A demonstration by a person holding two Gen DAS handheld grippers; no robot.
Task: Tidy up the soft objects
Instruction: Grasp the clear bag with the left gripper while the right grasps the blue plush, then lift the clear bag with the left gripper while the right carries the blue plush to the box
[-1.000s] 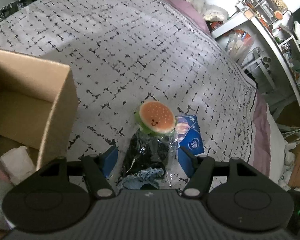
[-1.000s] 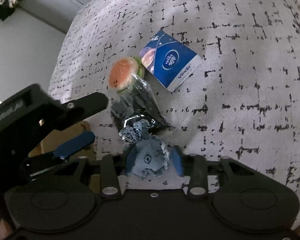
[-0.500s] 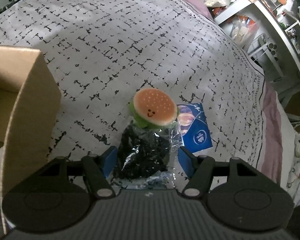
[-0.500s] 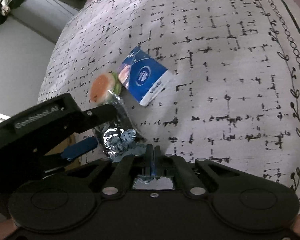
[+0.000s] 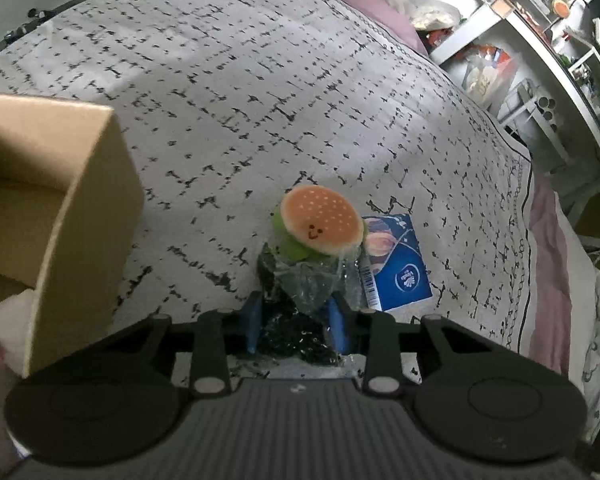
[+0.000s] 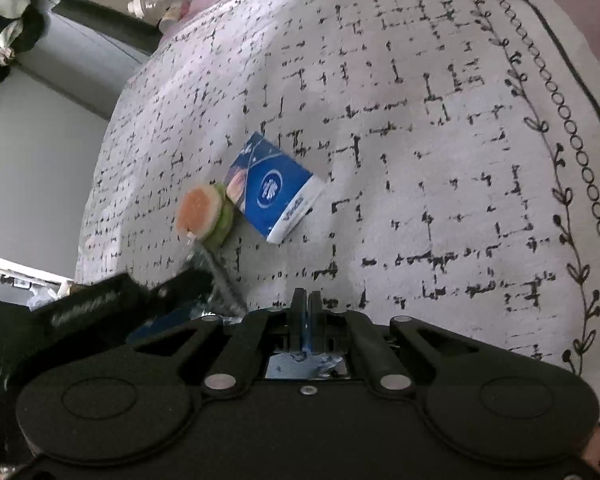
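A soft burger toy (image 5: 318,226) with a smiley face sits at the top of a crinkly clear plastic bag (image 5: 300,300) with dark contents. My left gripper (image 5: 296,320) is shut on the bag below the toy, above the patterned bedspread (image 5: 260,100). The toy also shows in the right wrist view (image 6: 204,214), with the left gripper's body (image 6: 112,308) at lower left. My right gripper (image 6: 306,312) is shut on a thin blue and silver bit of the bag's end (image 6: 304,360). A blue tissue pack (image 5: 396,268) lies on the bed beside the toy, also in the right wrist view (image 6: 274,190).
An open cardboard box (image 5: 56,216) stands at the left with pale soft items (image 5: 4,316) by its near side. White shelves with clutter (image 5: 540,40) stand beyond the bed's right edge. A pink pillow (image 5: 384,12) lies at the far end.
My left gripper closed on the bag and the toy now hangs lifted. My right gripper shut on the bag's blue end and pulled back from the toy.
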